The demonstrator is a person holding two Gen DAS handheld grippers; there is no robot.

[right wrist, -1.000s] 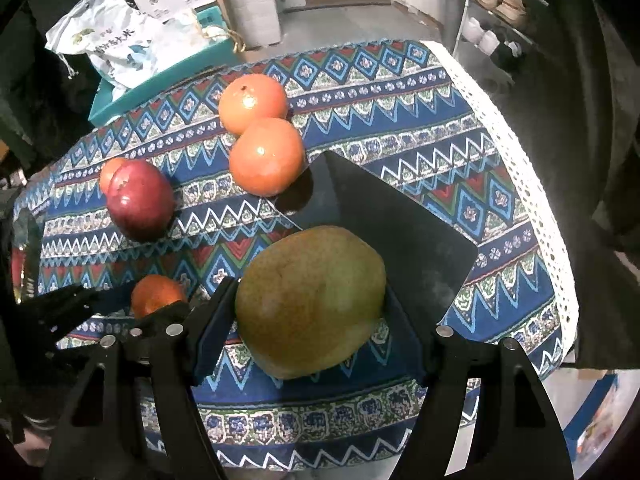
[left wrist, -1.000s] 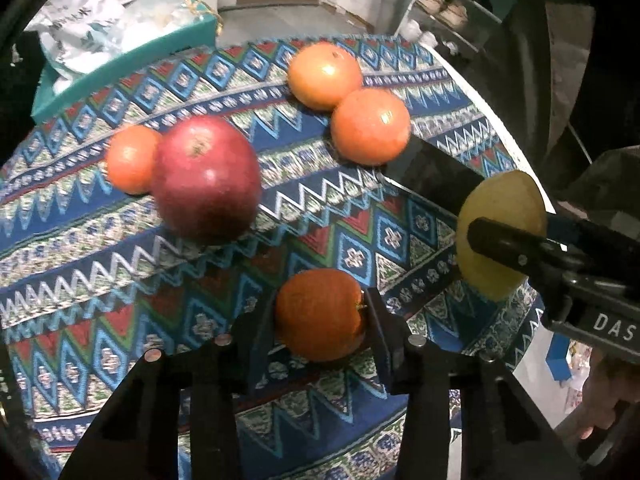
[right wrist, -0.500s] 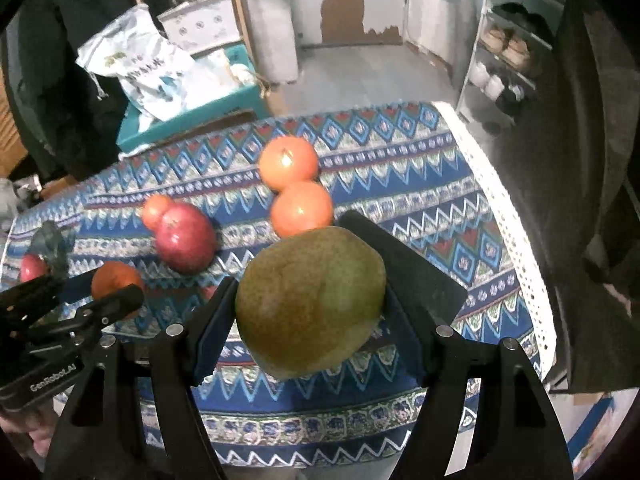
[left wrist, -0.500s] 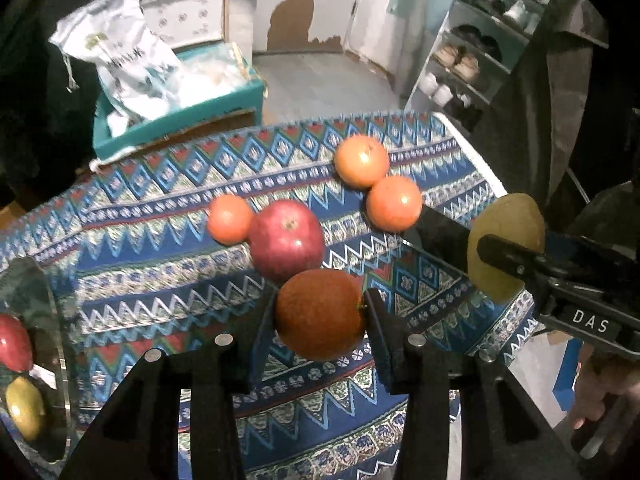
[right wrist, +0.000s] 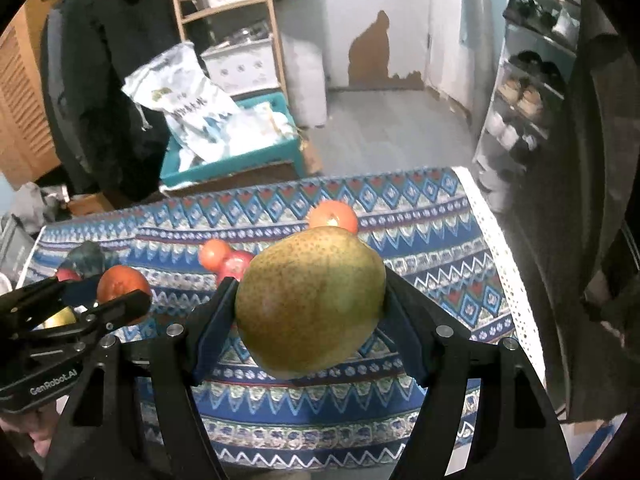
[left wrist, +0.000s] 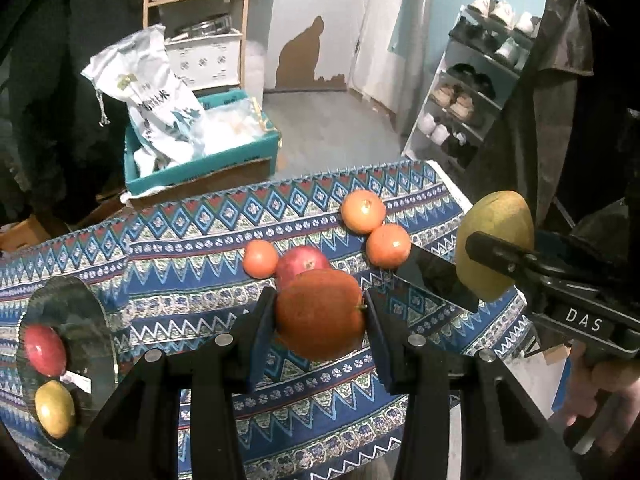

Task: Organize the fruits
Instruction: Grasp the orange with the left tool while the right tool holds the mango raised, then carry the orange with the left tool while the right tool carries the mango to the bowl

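Left gripper [left wrist: 320, 316] is clamped tight on an orange [left wrist: 320, 314], round, dimpled skin, small stem nub on its right flank, held clear above the tablecloth [left wrist: 180, 248]; right gripper [right wrist: 308, 304] has its pads pressed on a pear [right wrist: 310, 300], fat and lopsided, green-yellow with brown freckles and a reddish blush low on the left, jaws set wide to span it; that one rides off the table too.

Cloth is woven, blue with red and white zigzags and diamonds, a white lace edge [right wrist: 508, 264] on the right; a flat black sheet [left wrist: 432, 280] lies by that edge; three smooth glossy oranges [left wrist: 363, 211] and a dark red apple [left wrist: 302, 264] sit loose mid-table, the apple touching the smallest orange; far left, a clear glass plate [left wrist: 86, 304] carries a red fruit [left wrist: 44, 350] and a yellow one [left wrist: 54, 408].

Against a second ago, both fruits have climbed; the table looks smaller and farther below, and floor, shoe rack [left wrist: 472, 92] and teal box [left wrist: 200, 160] have swung into view.
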